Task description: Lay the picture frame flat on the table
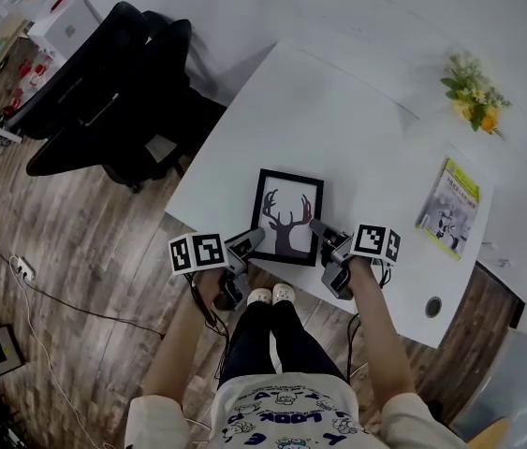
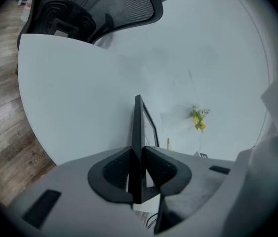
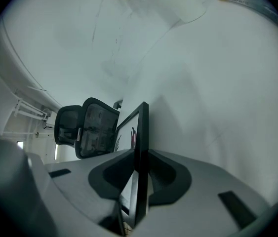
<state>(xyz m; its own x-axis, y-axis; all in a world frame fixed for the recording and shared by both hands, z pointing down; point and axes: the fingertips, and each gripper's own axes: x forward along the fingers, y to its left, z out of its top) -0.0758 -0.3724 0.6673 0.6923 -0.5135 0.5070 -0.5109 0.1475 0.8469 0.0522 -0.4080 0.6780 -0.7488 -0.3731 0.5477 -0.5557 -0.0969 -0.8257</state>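
**Workpiece position.** In the head view the picture frame is over the near part of the desk, with its deer print facing up toward the camera. Its 6 o'clock side is close to the desk's near edge. The views do not show whether its back touches the desk surface.

**Gripper state.**
- The left gripper is clenched on the frame's black moulding at about 7 o'clock. The left gripper view shows the moulding edge-on, with a pad pressed against each face.
- The right gripper is clenched on the moulding at about 4 o'clock. The right gripper view shows the same two-sided contact.
- Both gripper bodies reach in from beyond the near desk edge.

**Edges.** The desk's left edge runs diagonally from 7 o'clock of the frame toward 12 o'clock.

**Open room around the frame.**
- From 10 through 2 o'clock there is bare white desk surface.
- At 3 o'clock a booklet lies flat, well apart from the frame.
- At 1 o'clock flowers stand far back.
- At 4 o'clock a round cable port sits near the desk corner.
- At 10 o'clock a black office chair stands on the wooden floor, off the desk and past its left edge.
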